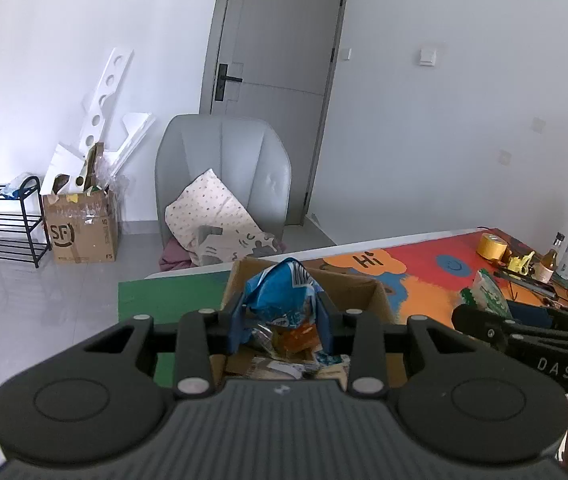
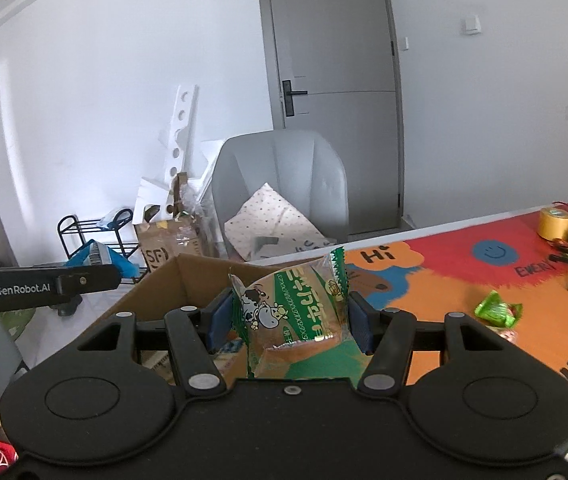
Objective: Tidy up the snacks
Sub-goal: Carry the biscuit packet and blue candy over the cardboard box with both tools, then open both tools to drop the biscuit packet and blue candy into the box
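My left gripper [image 1: 280, 320] is shut on a crumpled blue snack bag [image 1: 282, 294] and holds it over an open cardboard box [image 1: 367, 292] that has several snack packets inside. My right gripper [image 2: 289, 320] is shut on a green-and-clear wrapped cake with a cow picture [image 2: 295, 316], held just above the box's right edge [image 2: 156, 280]. The blue bag [image 2: 98, 258] and the left gripper's side show at the left of the right wrist view. The green packet [image 1: 487, 294] shows at the right of the left wrist view.
The box stands on a colourful mat [image 2: 463, 280] on the table. A small green snack packet [image 2: 497, 310] lies on the mat to the right. A yellow tape roll [image 2: 555, 222], bottles [image 1: 551, 258] and clutter sit at the far right. A grey chair with a pillow [image 1: 220, 184] stands behind the table.
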The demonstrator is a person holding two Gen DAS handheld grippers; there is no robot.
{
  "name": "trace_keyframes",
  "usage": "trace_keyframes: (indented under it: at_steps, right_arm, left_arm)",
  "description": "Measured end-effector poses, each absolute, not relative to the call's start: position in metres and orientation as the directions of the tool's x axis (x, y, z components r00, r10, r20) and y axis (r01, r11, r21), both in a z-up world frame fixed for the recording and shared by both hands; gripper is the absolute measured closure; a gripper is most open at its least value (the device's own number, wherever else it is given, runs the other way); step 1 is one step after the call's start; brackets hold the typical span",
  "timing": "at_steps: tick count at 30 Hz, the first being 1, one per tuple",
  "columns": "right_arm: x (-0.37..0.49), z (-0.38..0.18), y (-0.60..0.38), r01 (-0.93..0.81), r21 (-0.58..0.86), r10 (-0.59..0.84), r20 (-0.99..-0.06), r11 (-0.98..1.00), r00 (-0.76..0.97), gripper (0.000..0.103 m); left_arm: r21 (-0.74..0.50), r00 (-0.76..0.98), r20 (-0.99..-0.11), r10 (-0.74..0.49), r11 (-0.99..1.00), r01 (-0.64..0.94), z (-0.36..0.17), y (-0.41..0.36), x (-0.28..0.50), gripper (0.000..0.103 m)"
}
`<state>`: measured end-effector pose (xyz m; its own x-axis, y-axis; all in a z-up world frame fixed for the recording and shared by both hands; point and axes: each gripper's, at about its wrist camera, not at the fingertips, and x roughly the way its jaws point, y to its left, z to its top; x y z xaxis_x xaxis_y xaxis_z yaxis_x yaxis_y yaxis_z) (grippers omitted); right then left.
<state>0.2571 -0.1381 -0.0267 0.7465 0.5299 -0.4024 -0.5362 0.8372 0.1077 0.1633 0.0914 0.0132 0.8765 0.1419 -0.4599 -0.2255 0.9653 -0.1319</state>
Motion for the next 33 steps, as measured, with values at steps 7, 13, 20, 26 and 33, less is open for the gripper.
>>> trace_keyframes:
  at_steps: [7, 13, 20, 26, 33]
  right_arm:
    - [0.267, -0.027, -0.114, -0.558, 0.099, 0.544, -0.411, 0.824, 0.731, 0.046]
    - [0.277, -0.027, -0.101, -0.565, 0.092, 0.547, -0.419, 0.820, 0.725, 0.046]
    - [0.287, -0.037, -0.090, -0.566, 0.094, 0.544, -0.441, 0.819, 0.714, 0.046]
    - [0.293, -0.044, -0.075, -0.573, 0.106, 0.550, -0.464, 0.813, 0.695, 0.046]
    - [0.295, -0.045, -0.060, -0.601, 0.150, 0.594, -0.460, 0.785, 0.660, 0.035]
  left_arm:
    - [-0.154, 0.869, -0.476, 0.135, 0.960, -0.233, 0.006, 0.108, 0.177, 0.067]
    - [-0.171, 0.863, -0.493, 0.113, 0.959, -0.224, -0.003, 0.114, 0.196, 0.066]
    - [-0.170, 0.845, -0.517, 0.139, 0.950, -0.260, -0.014, 0.121, 0.209, 0.041]
    - [-0.177, 0.857, -0.490, 0.160, 0.944, -0.277, -0.008, 0.130, 0.202, 0.029]
    - [-0.198, 0.846, -0.503, 0.177, 0.929, -0.312, -0.009, 0.144, 0.198, 0.026]
